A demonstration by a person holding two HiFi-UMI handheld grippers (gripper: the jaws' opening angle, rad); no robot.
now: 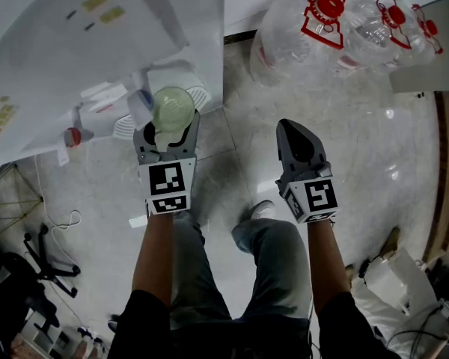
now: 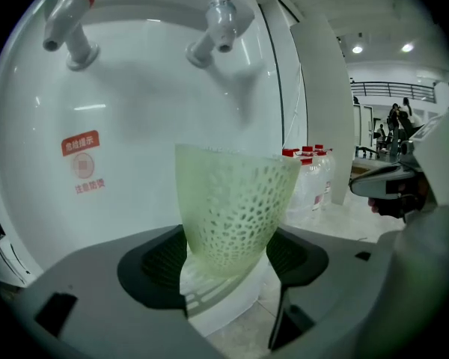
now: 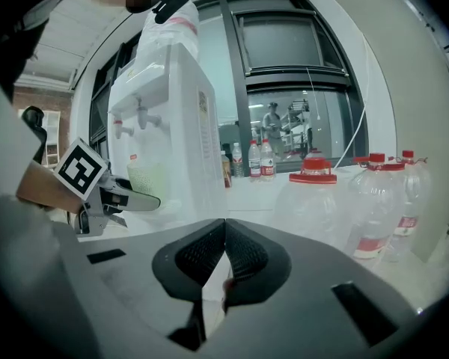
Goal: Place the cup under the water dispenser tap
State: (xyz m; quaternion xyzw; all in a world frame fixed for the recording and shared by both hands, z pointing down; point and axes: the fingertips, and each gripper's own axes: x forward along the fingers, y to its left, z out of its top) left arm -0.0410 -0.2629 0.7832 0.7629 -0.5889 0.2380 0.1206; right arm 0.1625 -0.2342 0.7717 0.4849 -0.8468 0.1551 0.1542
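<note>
A pale green cup (image 2: 232,208) with a perforated wall stands upright between the jaws of my left gripper (image 2: 228,264), which is shut on its lower part. The cup hangs inside the white water dispenser's recess, below the right-hand tap (image 2: 217,25) and to the right of the red-topped tap (image 2: 67,17). Under it lies the slotted drip tray (image 2: 209,294). In the head view the cup (image 1: 172,111) and left gripper (image 1: 170,129) sit against the dispenser (image 1: 97,43). My right gripper (image 1: 290,129) hangs apart to the right, shut and empty, its pads (image 3: 243,256) touching.
Several large clear water jugs with red caps (image 1: 329,17) stand on the floor to the right of the dispenser. The person's legs and a shoe (image 1: 258,212) are below the grippers. A chair base and cables (image 1: 37,264) lie at the lower left.
</note>
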